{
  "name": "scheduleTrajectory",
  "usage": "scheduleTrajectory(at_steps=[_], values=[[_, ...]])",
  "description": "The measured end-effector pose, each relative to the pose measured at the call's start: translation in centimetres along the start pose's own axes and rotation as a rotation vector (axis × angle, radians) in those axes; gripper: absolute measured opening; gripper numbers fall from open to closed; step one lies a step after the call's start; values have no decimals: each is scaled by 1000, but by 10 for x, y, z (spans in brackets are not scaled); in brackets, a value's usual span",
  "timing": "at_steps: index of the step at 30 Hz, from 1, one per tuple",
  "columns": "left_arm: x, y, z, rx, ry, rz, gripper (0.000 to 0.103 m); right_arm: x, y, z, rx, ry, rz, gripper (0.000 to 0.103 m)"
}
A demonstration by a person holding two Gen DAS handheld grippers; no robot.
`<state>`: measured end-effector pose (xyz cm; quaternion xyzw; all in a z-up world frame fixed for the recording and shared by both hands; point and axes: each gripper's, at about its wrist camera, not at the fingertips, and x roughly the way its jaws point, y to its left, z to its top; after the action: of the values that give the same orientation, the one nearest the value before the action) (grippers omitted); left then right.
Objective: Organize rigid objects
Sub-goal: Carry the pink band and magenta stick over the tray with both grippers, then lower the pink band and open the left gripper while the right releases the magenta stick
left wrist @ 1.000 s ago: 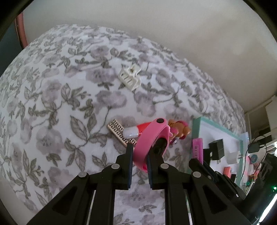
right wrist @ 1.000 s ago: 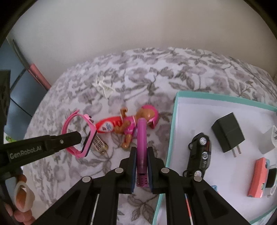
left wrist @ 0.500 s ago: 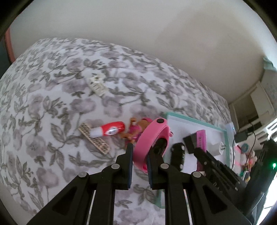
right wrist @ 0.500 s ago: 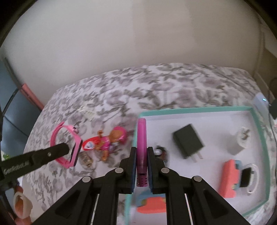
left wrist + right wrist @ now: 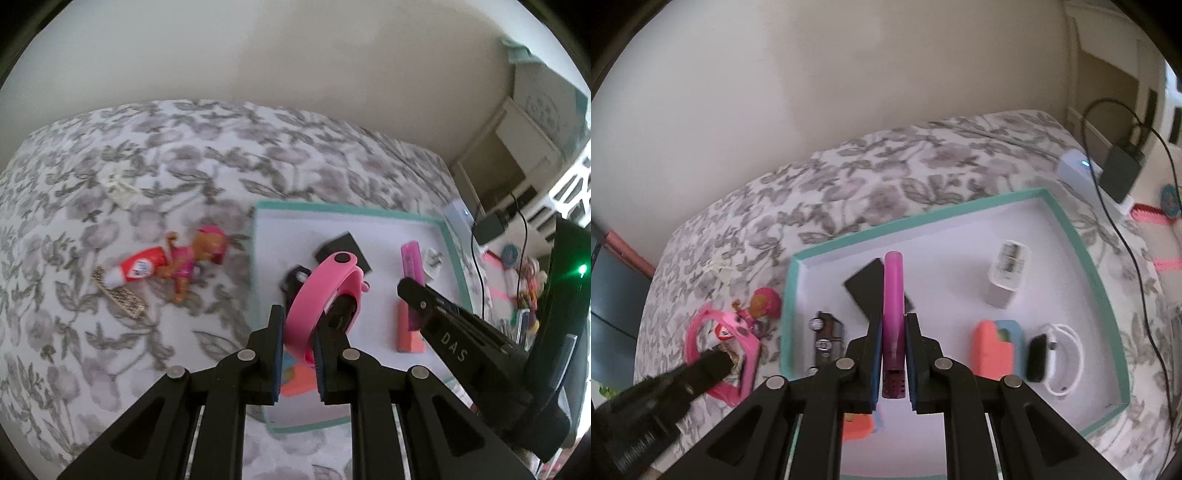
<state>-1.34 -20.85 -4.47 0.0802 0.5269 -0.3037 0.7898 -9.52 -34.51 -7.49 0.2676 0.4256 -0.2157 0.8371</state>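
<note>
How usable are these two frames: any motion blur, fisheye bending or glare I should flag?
Left wrist view: bedspread and doll smeared by motion blur, while the left gripper and its pink watch band stay sharp. Right wrist view: milder blur, the teal-rimmed tray bowed by the fisheye and black corners. Soft daylight in both, no glare.
</note>
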Motion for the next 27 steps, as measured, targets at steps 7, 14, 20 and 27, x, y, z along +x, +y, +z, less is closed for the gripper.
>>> scheduleTrajectory(at_steps=[7, 14, 20, 27], values=[[19, -26, -8, 55, 40, 6, 15, -9, -22, 2, 35, -11, -31, 12], [33, -29, -10, 54, 55, 42, 15, -2, -25, -2, 34, 23, -38, 13], [41, -23, -10, 38, 70, 54, 15, 5, -27, -6, 35, 56, -33, 12], [49, -27, -13, 60, 94, 57, 15, 15, -30, -10, 38, 94, -41, 13]])
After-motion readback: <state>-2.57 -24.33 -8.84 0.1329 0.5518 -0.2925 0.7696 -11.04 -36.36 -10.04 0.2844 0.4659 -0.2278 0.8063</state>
